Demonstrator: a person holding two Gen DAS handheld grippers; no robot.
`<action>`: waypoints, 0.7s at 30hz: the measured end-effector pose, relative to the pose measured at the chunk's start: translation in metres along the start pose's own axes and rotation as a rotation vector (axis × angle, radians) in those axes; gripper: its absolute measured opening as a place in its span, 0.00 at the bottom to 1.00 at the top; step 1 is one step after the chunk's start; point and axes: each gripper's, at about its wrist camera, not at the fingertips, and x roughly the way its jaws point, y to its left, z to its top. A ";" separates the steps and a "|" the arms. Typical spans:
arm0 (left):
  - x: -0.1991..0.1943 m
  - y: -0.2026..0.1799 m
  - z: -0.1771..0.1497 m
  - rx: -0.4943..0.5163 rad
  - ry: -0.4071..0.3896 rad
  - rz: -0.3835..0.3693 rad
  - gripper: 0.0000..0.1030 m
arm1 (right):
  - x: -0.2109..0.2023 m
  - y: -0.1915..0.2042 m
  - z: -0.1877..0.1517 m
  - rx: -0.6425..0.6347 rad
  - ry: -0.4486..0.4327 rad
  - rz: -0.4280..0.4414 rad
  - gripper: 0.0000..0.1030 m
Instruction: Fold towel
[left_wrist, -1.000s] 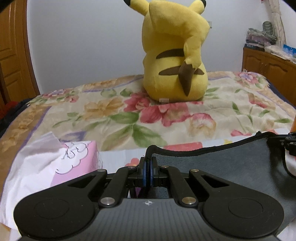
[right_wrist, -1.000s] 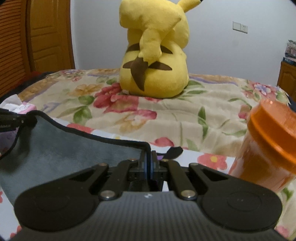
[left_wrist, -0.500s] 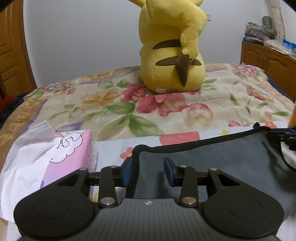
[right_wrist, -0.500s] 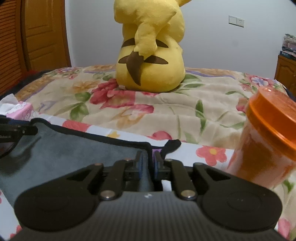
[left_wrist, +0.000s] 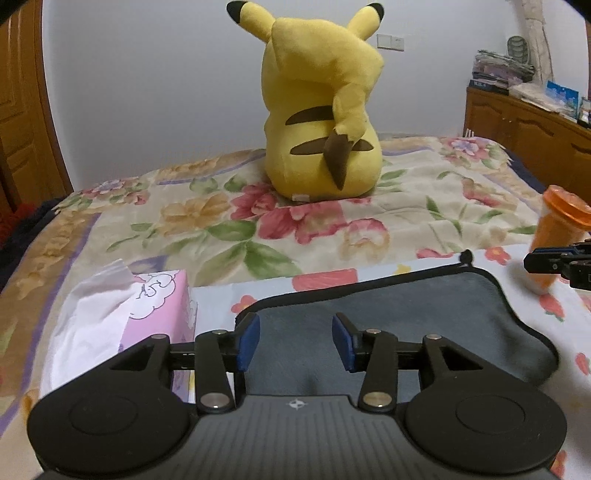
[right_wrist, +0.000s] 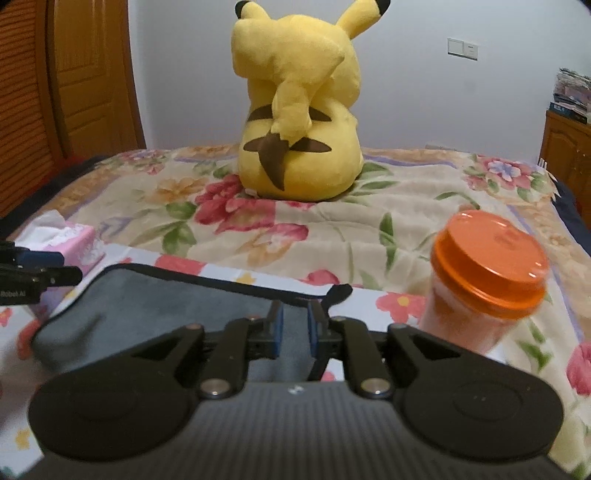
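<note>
My left gripper (left_wrist: 295, 341) and right gripper (right_wrist: 294, 326) both have jaws spread, holding nothing, grey towel (left_wrist: 388, 332) lying doubled at the bed's (left_wrist: 332, 221) near edge, so one fold looks done, more probably left.

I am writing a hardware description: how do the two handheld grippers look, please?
Both look alike. The left gripper and right gripper have a matte black ribbed body, two round black discs, black linkage bars with silver rivets, blue finger pads, and a small white emblem. White lettering shows on the left gripper's side; no cables or sleeves visible.
</note>
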 end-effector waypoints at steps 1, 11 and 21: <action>-0.005 -0.002 0.000 0.004 0.000 -0.002 0.48 | -0.005 0.001 0.000 0.006 0.000 0.002 0.15; -0.067 -0.020 0.014 0.048 -0.027 -0.024 0.53 | -0.060 0.015 -0.003 0.010 -0.019 0.018 0.39; -0.131 -0.031 0.034 0.048 -0.103 -0.024 0.78 | -0.108 0.031 0.008 0.019 -0.075 0.032 0.54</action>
